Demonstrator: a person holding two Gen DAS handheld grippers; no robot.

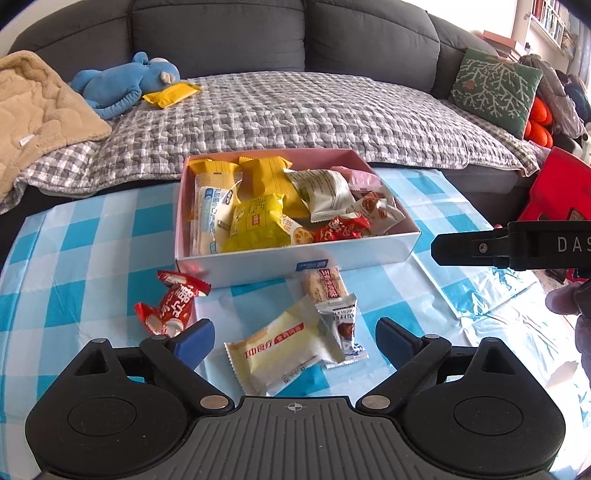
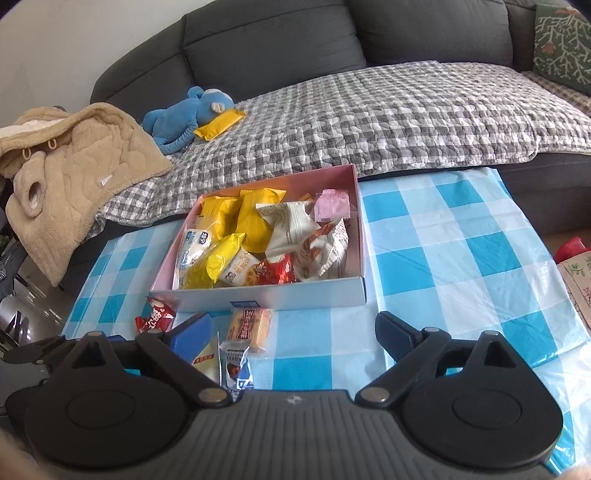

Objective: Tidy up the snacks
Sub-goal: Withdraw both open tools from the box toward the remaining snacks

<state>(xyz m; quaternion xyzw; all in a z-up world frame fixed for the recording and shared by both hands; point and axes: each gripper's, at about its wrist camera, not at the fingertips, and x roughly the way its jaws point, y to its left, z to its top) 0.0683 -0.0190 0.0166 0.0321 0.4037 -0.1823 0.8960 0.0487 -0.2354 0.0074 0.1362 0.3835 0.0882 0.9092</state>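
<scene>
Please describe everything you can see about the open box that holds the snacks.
The box is a shallow rectangular cardboard tray, pink inside and white outside, with no lid on it. It sits flat on the blue checked tablecloth, near the sofa edge, and is nearly full of wrapped snacks. A cracker packet on the cloth touches its front wall.

Each gripper (image 1: pixel 295 339) is black with blue pads (image 1: pixel 195 338), silver pivot screws and a ribbed grey base.

Behind, a dark grey sofa (image 1: pixel 221 33) — blue plush toy (image 1: pixel 122 83), beige fleece blanket (image 1: pixel 40 122), green patterned cushion (image 1: pixel 495 88) on its checked cover (image 1: pixel 295 114).
</scene>
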